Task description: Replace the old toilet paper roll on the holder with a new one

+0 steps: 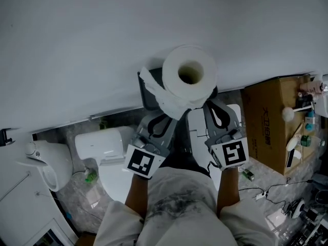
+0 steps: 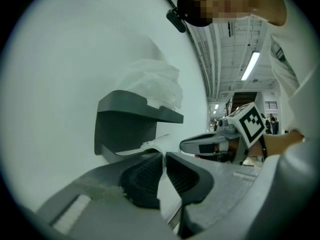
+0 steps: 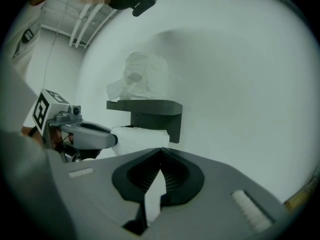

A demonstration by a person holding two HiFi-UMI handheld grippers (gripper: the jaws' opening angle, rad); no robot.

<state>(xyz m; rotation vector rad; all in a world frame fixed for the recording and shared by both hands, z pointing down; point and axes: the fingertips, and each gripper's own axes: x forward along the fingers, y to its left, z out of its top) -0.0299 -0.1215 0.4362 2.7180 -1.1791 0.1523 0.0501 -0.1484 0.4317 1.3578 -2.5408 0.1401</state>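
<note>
Print on the cardboard box (image 1: 269,127) is too blurred to read

Count, placed against the holder (image 1: 146,99):
- 1 holder, wall-mounted.
- 1 toilet paper roll (image 1: 189,73), on top of it.
- 1 loose paper tail (image 1: 171,102), hanging across its front.
- 2 grippers just below it: left gripper (image 1: 163,118), right gripper (image 1: 209,106).
- 1 cardboard box (image 1: 271,127), off to its right on the floor.
</note>
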